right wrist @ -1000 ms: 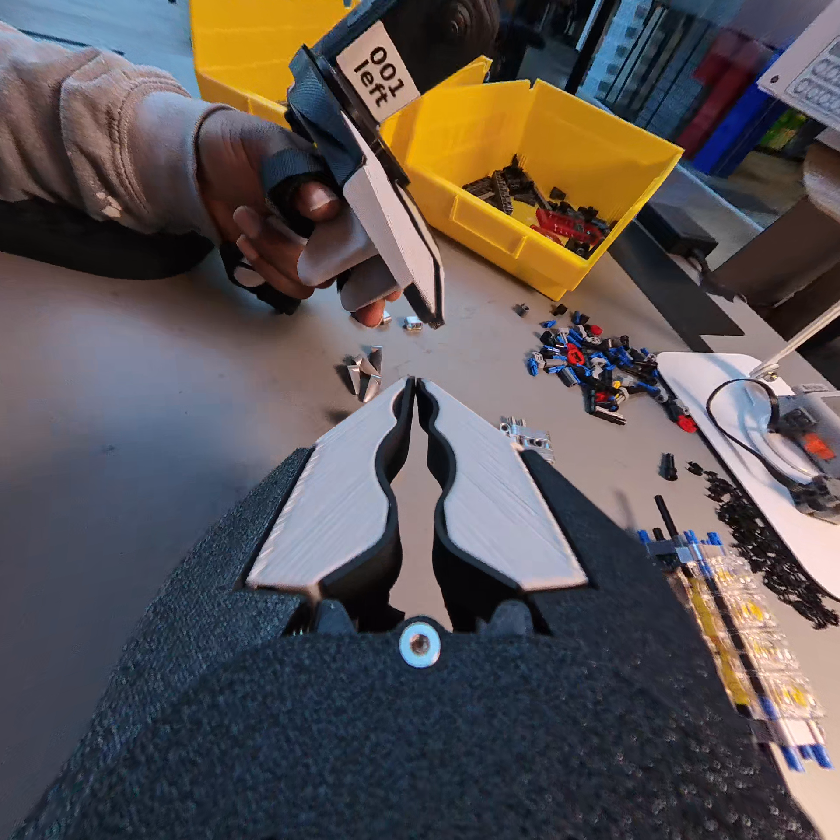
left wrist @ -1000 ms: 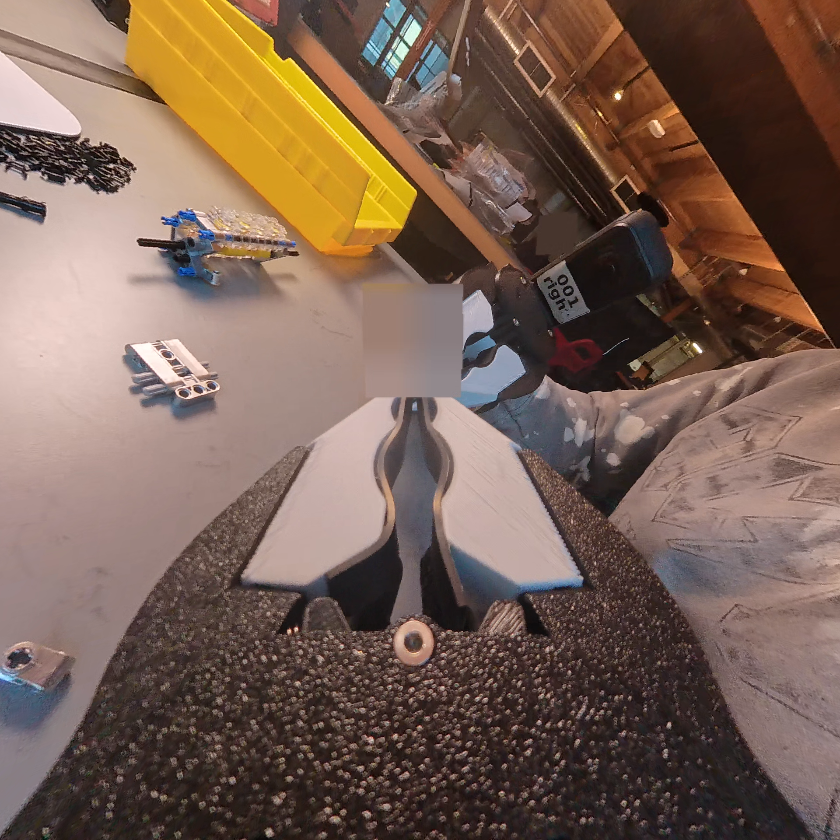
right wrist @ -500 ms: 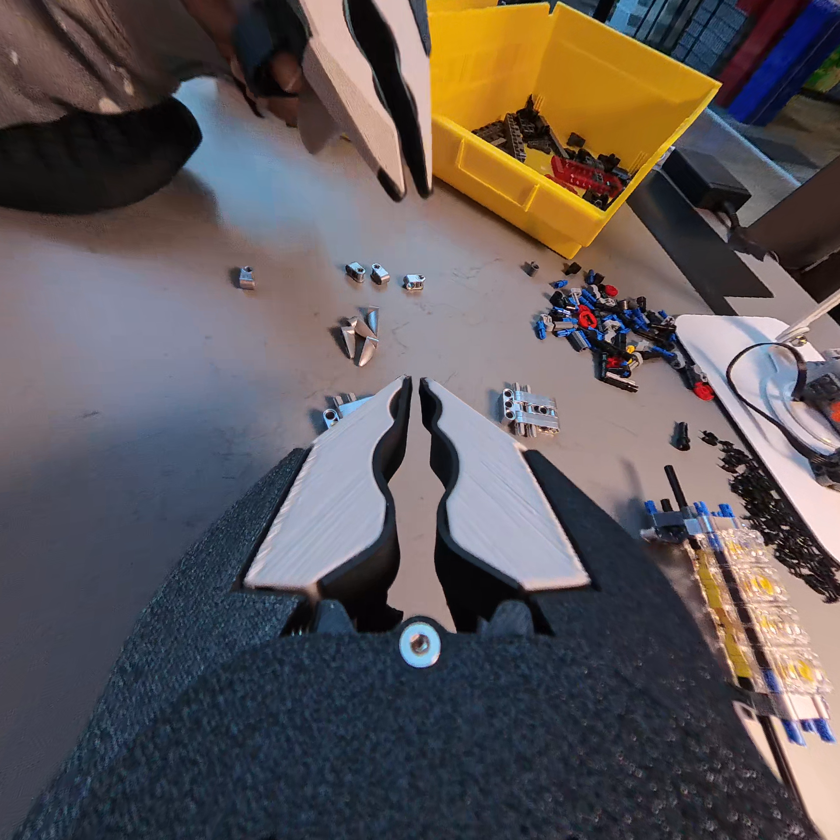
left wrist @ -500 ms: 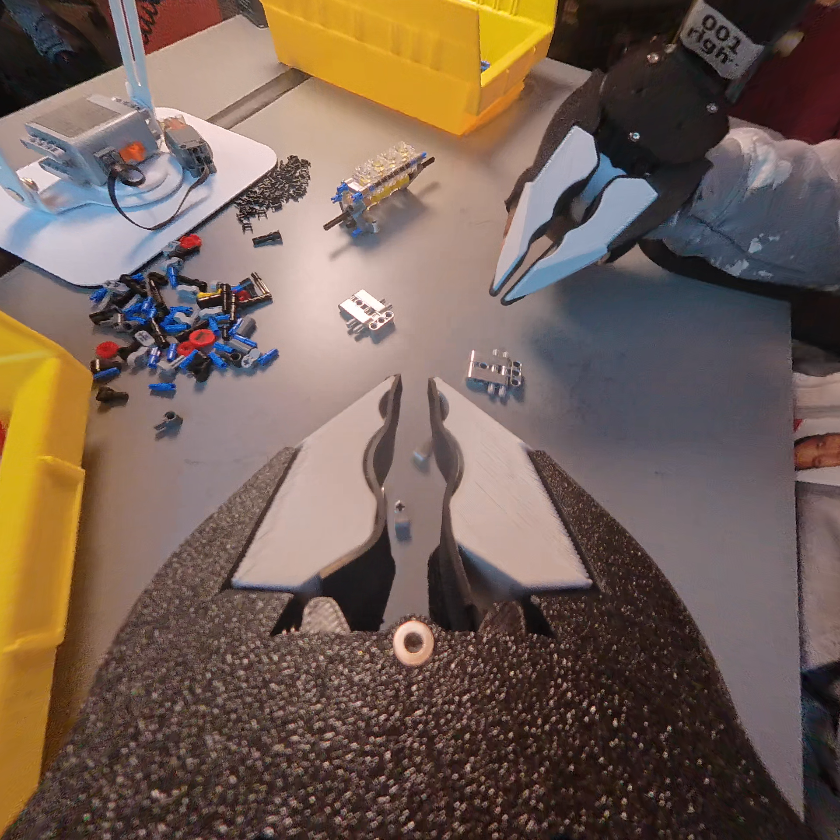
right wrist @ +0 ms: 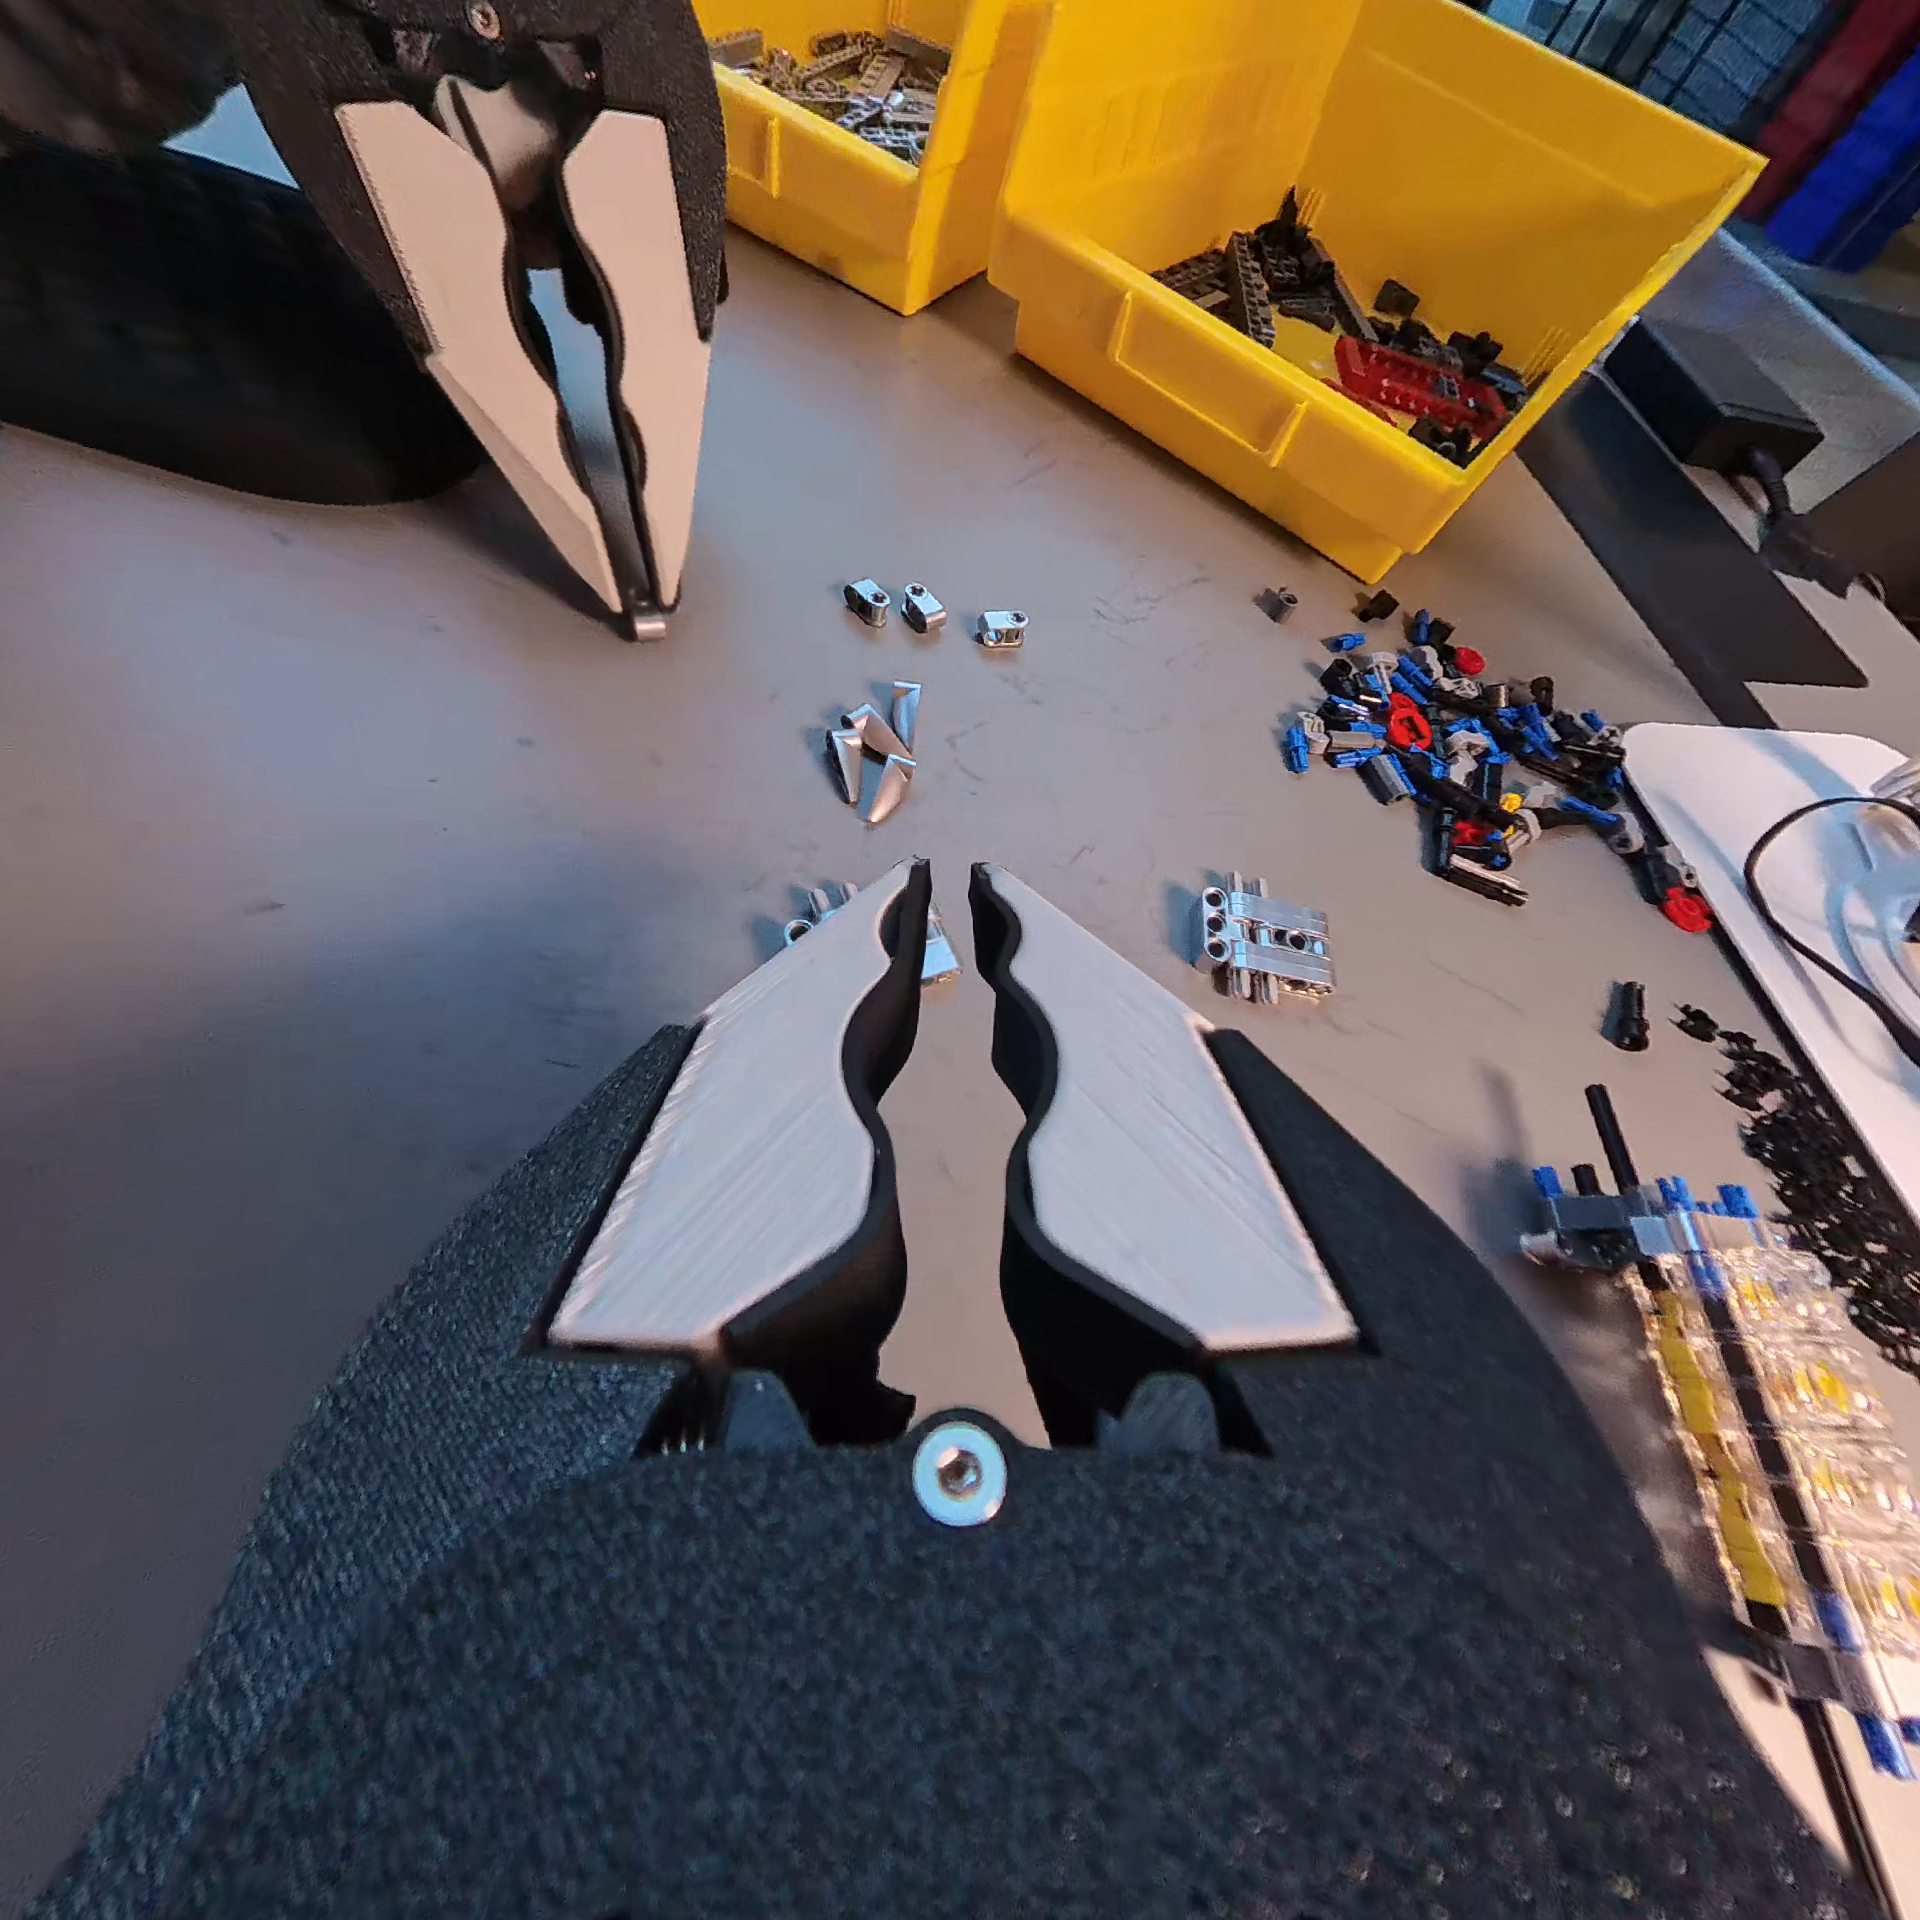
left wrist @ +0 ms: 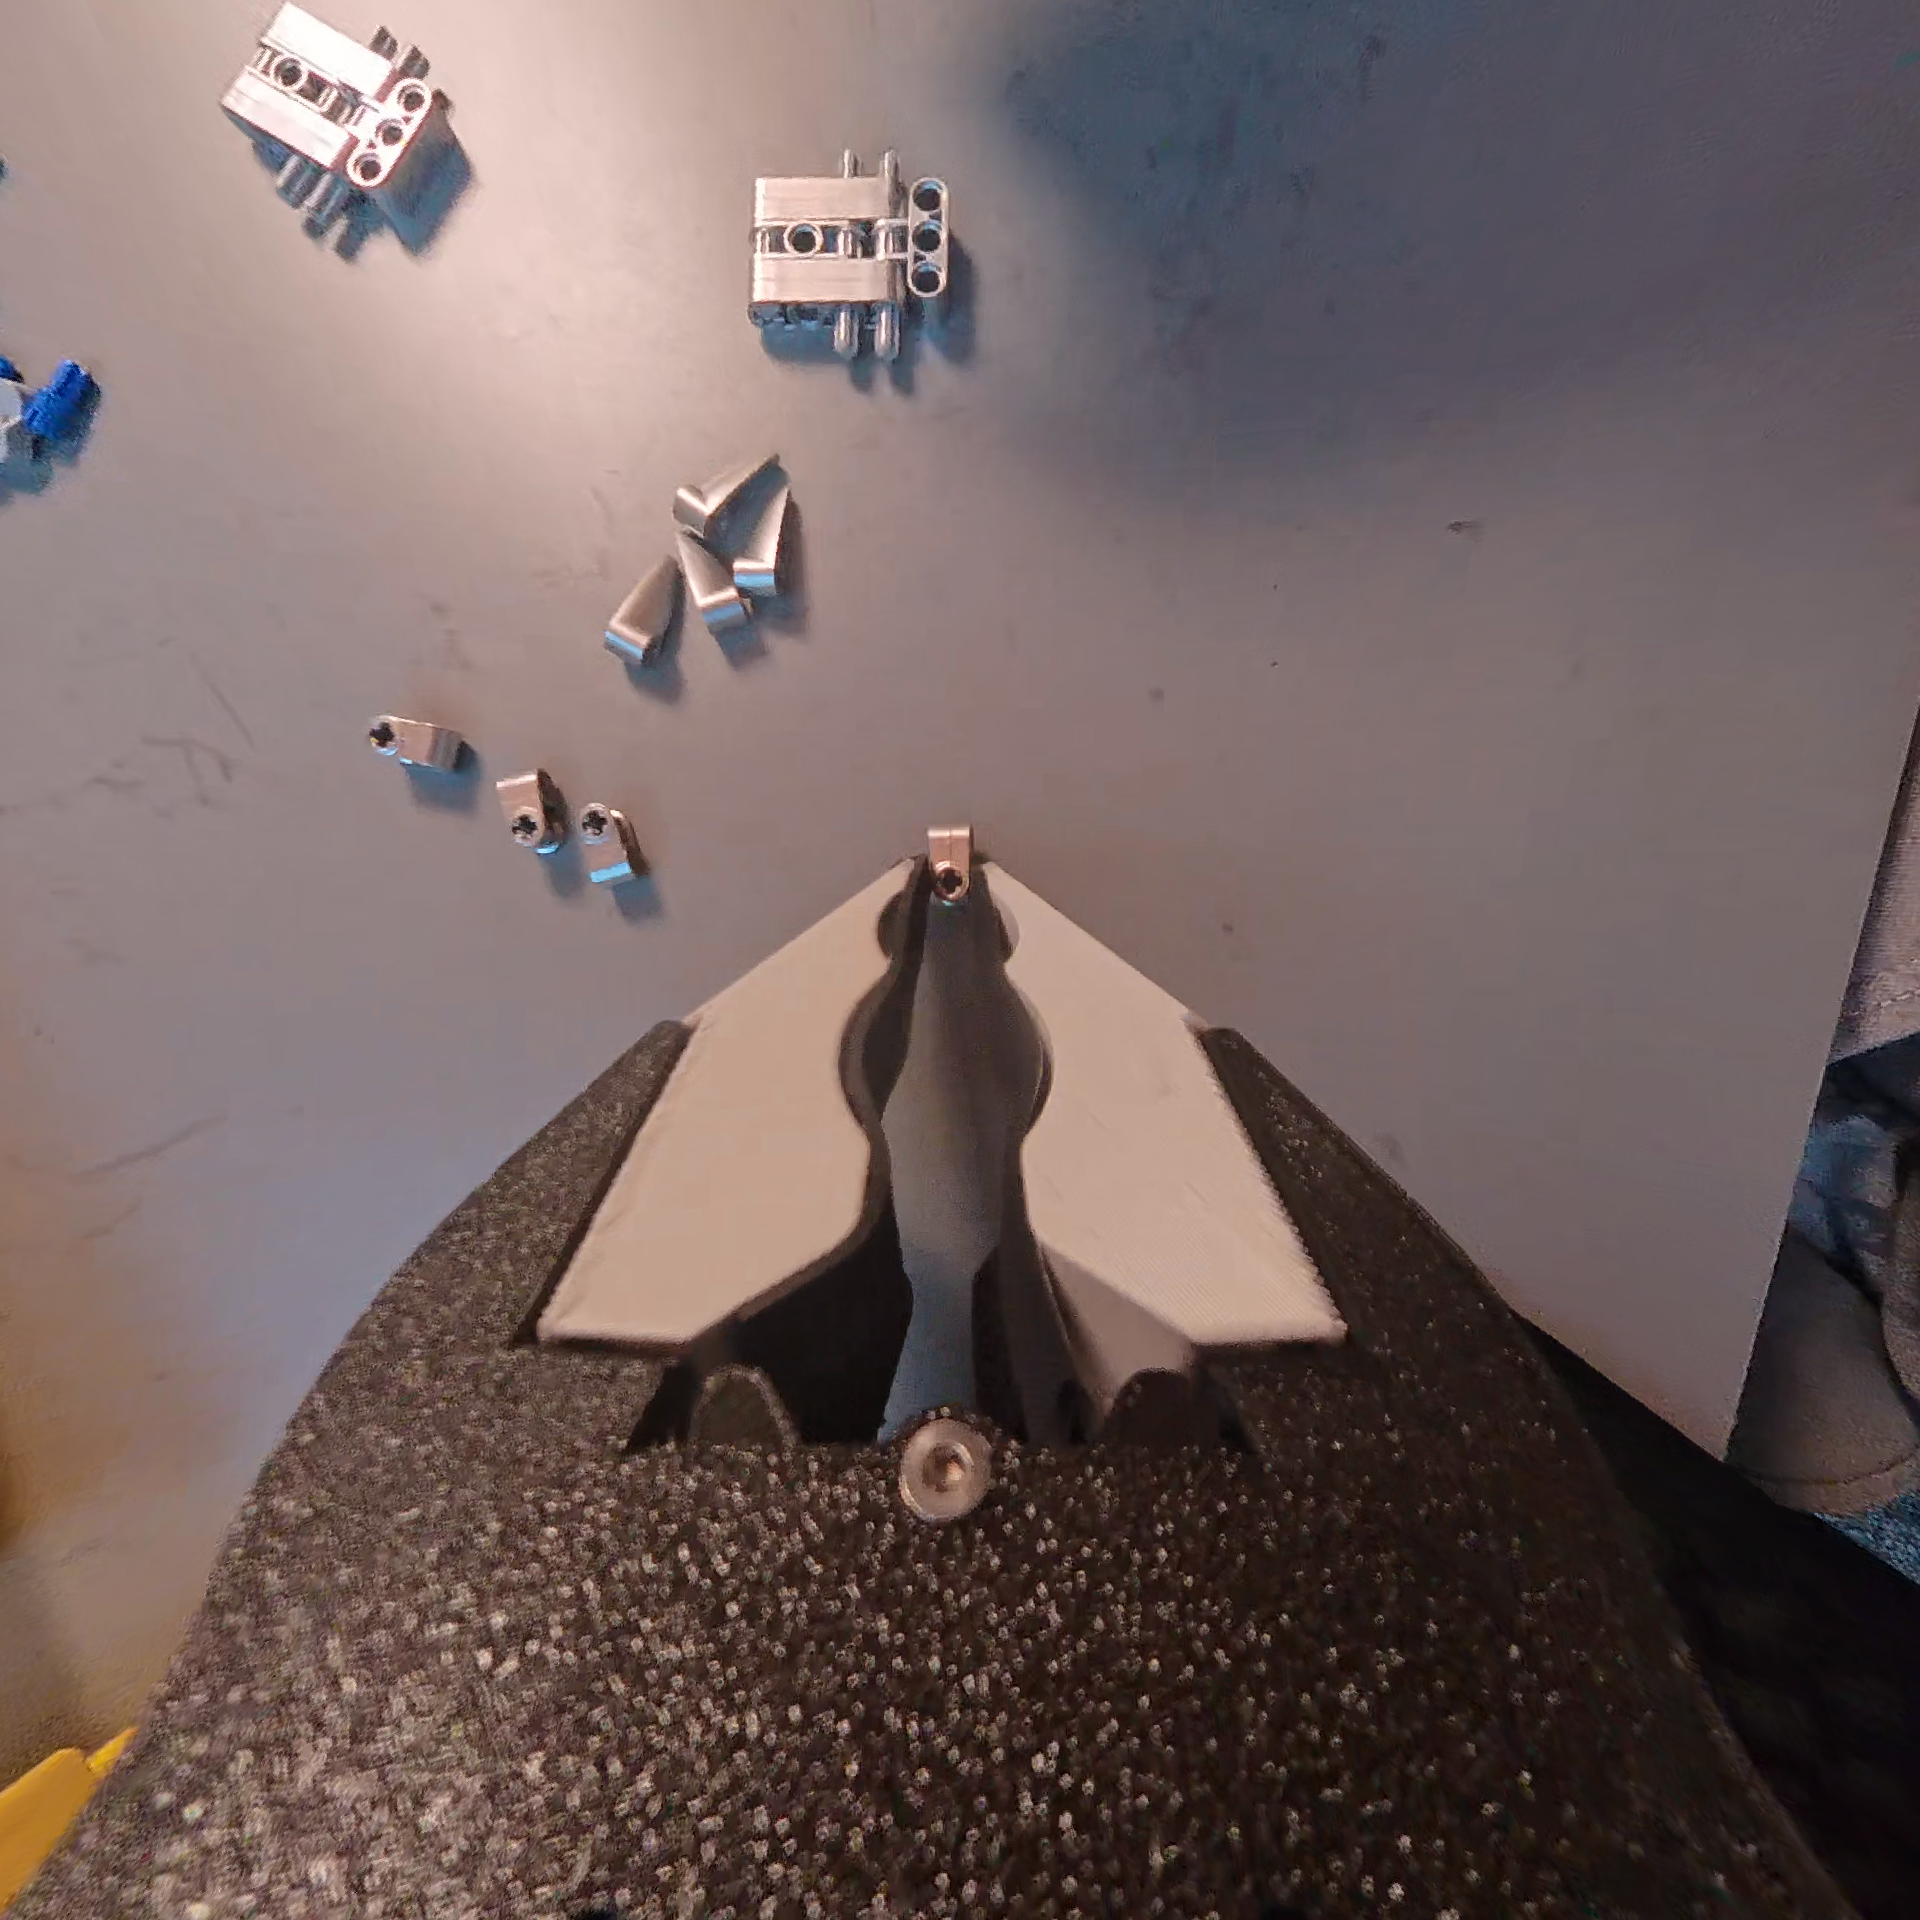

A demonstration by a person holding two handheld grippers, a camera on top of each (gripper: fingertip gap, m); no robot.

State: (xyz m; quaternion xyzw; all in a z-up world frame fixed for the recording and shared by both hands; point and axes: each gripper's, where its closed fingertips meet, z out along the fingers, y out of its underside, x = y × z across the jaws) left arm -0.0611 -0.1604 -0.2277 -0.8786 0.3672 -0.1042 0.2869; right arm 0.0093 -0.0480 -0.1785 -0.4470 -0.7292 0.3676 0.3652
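Note:
My left gripper [left wrist: 949, 871] points down at the grey table [left wrist: 1351, 623] and is shut on a small grey connector [left wrist: 949, 854] that rests on the tabletop. It also shows in the right wrist view [right wrist: 644, 611], at the upper left, with the connector [right wrist: 646, 625] at its tips. Three like connectors [left wrist: 532, 812] lie just to its left. My right gripper [right wrist: 948, 878] is empty, its jaws a narrow gap apart. It hovers over a grey beam assembly [right wrist: 940, 951] that its left finger partly hides.
A cluster of grey tapered pieces [right wrist: 873, 748] and a second beam assembly [right wrist: 1262, 935] lie ahead of the right gripper. Two yellow bins [right wrist: 1351, 343] of parts stand behind. A pile of blue, black and red pins [right wrist: 1455, 748], a white plate [right wrist: 1766, 810] and a clear-and-yellow assembly [right wrist: 1745, 1403] are at right. My right fingertips sit around 15 centimeters from my left ones. My left tips are about 40 centimeters from the white plate [right wrist: 1766, 810], my right tips only 35 centimeters.
My left gripper swung from up in the air down to the table and closed on the small connector. My right gripper moved forward over the beam assembly, its jaws slightly wider.

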